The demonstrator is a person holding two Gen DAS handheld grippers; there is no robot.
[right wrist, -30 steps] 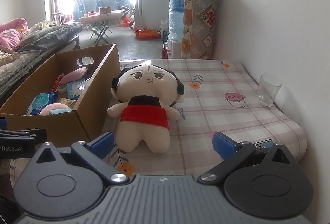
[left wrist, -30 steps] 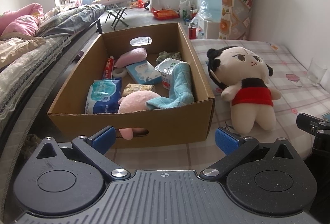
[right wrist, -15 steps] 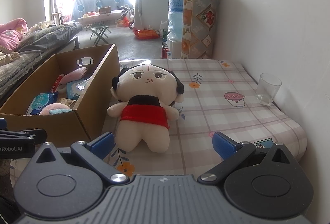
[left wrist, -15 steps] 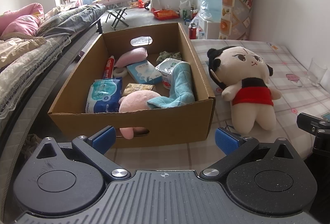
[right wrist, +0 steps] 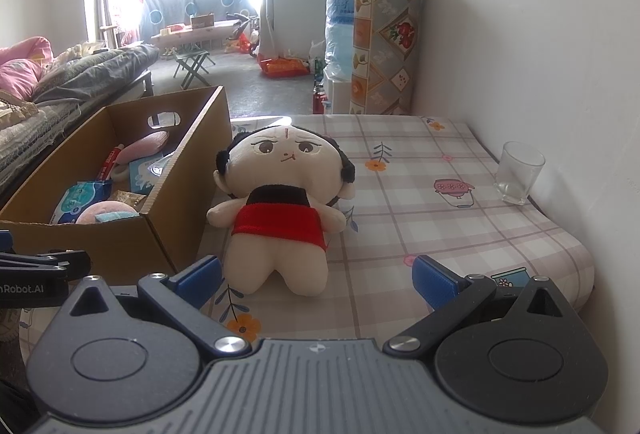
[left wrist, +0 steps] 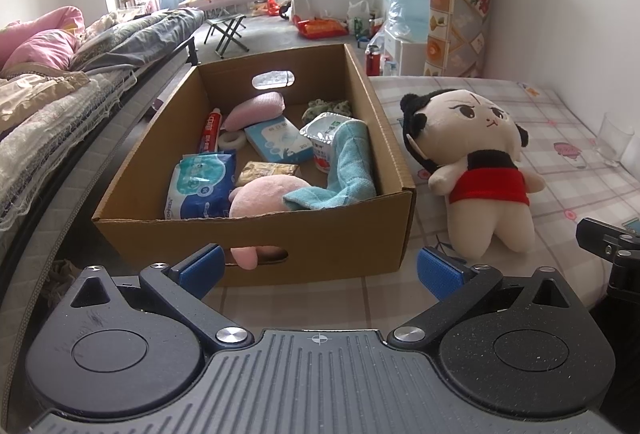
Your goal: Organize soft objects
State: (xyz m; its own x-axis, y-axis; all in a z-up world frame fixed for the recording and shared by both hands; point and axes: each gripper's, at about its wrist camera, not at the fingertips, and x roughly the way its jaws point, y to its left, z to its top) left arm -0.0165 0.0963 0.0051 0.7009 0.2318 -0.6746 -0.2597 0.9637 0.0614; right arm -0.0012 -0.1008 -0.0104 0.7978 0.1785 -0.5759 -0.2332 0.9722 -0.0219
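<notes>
Jaws spread on both the left gripper (left wrist: 318, 268) and right gripper (right wrist: 316, 276), holding nothing.
Plush doll (right wrist: 282, 202) lies at the right gripper's twelve o'clock, touching the cardboard box (right wrist: 176, 190).

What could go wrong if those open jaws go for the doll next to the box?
The plush doll leans against the cardboard box, so the right gripper might nudge the box or pinch only a leg and drop it. The box already looks crowded: the blue towel and pink plush sit near its rim, so the doll may not settle inside. A wide sweep could tip the drinking glass by the wall.
</notes>
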